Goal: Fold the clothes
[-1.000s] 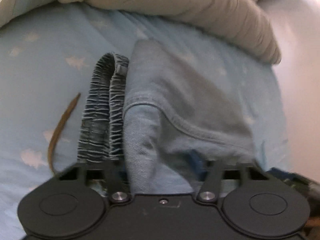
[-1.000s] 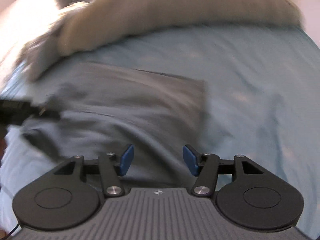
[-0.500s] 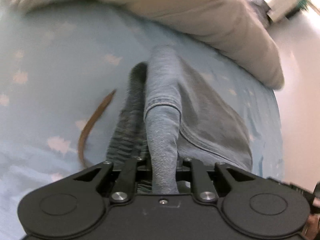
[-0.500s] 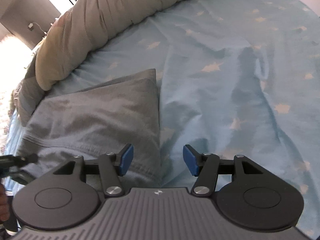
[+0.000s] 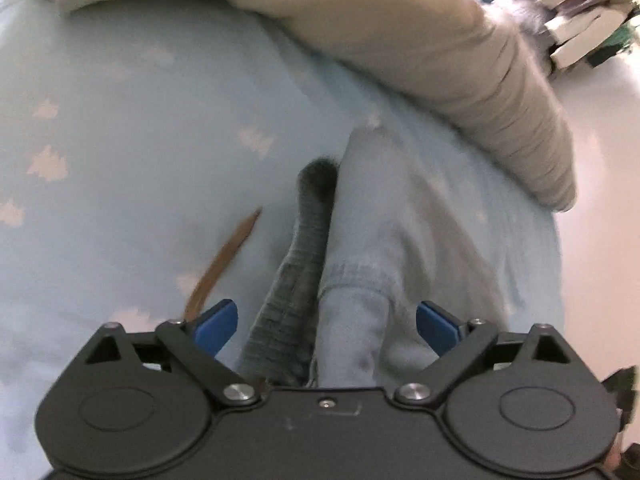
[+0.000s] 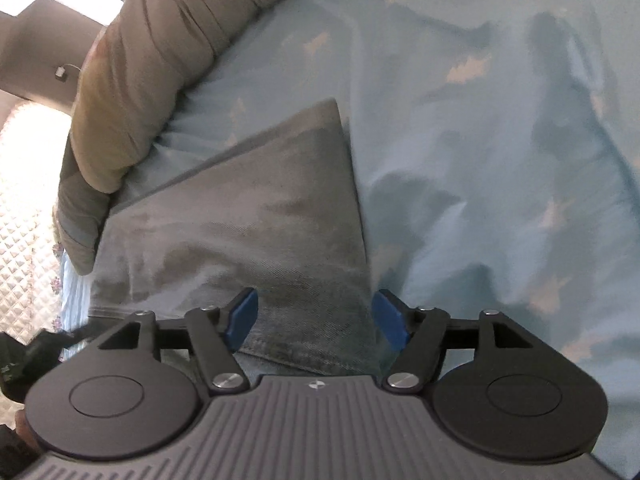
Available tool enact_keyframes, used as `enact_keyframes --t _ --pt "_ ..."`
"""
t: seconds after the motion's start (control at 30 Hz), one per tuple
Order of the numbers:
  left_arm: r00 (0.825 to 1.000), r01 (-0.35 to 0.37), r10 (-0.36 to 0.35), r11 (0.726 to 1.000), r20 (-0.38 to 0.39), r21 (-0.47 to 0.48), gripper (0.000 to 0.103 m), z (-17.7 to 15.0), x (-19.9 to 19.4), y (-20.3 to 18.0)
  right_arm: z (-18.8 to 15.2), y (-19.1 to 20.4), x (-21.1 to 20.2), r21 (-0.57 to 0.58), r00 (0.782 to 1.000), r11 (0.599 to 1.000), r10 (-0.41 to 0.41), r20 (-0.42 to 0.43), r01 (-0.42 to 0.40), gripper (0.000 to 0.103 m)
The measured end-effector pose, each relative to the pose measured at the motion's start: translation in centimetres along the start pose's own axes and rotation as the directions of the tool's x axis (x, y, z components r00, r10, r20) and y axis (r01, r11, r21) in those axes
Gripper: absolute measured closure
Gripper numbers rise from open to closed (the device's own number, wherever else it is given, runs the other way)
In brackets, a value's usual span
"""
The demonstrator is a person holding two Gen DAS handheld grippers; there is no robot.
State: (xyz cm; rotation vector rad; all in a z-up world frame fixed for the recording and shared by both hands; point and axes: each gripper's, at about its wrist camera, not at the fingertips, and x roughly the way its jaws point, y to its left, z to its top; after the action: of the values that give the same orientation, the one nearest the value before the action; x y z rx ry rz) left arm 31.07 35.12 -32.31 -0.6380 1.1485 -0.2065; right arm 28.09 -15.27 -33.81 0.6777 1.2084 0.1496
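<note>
A pair of light blue denim trousers [image 5: 384,240] lies folded on the star-patterned blue bedsheet [image 5: 140,184]. In the left wrist view its ruched elastic waistband [image 5: 296,280] and a fold of denim run between the blue pads of my left gripper [image 5: 326,326]. The jaws are opening and stand wide, with neither pad touching the cloth. In the right wrist view the folded trousers [image 6: 248,232] spread out ahead and their near right corner lies between the pads of my right gripper [image 6: 316,322]. These jaws are opening too and do not press on the denim.
A rolled beige duvet [image 5: 460,64] lies along the far side of the bed [image 6: 152,48]. A thin brown strap [image 5: 224,260] rests on the sheet left of the waistband. The bed edge and pale floor [image 5: 596,152] are on the right; a quilted mat [image 6: 24,208] shows at far left.
The left gripper was shut on the denim fold and has let go, its jaws now wide. The right gripper dropped closer to the folded trousers, rolled and widened a little.
</note>
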Motion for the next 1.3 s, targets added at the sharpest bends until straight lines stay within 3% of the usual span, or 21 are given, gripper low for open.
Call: enact_keyframes --t 0.23,0.37,0.47,0.5,0.6,0.67,0.73,0.93,1.07,1.3 --pt "0.990 0.038 -0.032 0.998 -0.141 0.043 0.007 0.8 4.7 0.9 0.8 -0.5 1.4 0.143 0.992 0.984 0.115 -0.053 -0.106 0.022" --pt "0.984 0.072 -0.066 0.997 -0.168 0.033 0.005 0.2 6.3 1.3 1.0 -0.3 2.4 0.089 0.993 0.994 0.072 -0.095 -0.063 0.018" --pt "0.985 0.085 -0.081 0.996 -0.154 0.020 0.016 -0.1 6.1 1.5 1.0 0.2 3.4 0.068 0.994 0.997 0.041 -0.099 -0.034 0.011" --pt "0.986 0.092 -0.088 0.996 -0.144 0.020 0.027 -0.2 6.0 1.5 1.0 0.5 3.6 0.061 0.994 0.998 0.033 -0.100 -0.027 0.011" --pt "0.990 0.103 -0.097 0.993 -0.099 0.053 0.057 -0.8 5.2 0.6 0.4 1.5 3.5 0.022 0.997 1.000 -0.007 -0.081 0.008 0.021" --pt "0.993 0.097 -0.093 0.993 -0.078 0.060 0.067 -1.1 4.6 0.0 -0.1 2.4 2.6 -0.019 0.998 0.999 -0.042 -0.052 0.041 0.048" --pt "0.992 0.105 -0.101 0.993 -0.069 0.054 0.075 -1.3 3.6 -0.3 -0.6 3.1 1.5 -0.049 0.998 0.997 -0.058 -0.023 0.057 0.061" --pt "0.991 0.131 -0.130 0.991 -0.038 0.030 0.078 -1.6 0.5 -1.3 -0.1 5.4 -3.0 -0.107 0.999 0.994 -0.023 0.046 0.028 0.077" --pt "0.990 0.141 -0.141 0.990 0.005 0.012 0.078 -2.3 -1.3 -3.9 0.3 6.5 -6.0 -0.141 0.997 0.990 0.033 0.068 -0.024 0.079" --pt "0.985 0.128 -0.126 0.992 0.115 -0.009 0.078 -6.0 -8.3 -6.7 0.5 8.3 -9.5 -0.202 0.992 0.974 0.115 0.050 -0.103 0.079"
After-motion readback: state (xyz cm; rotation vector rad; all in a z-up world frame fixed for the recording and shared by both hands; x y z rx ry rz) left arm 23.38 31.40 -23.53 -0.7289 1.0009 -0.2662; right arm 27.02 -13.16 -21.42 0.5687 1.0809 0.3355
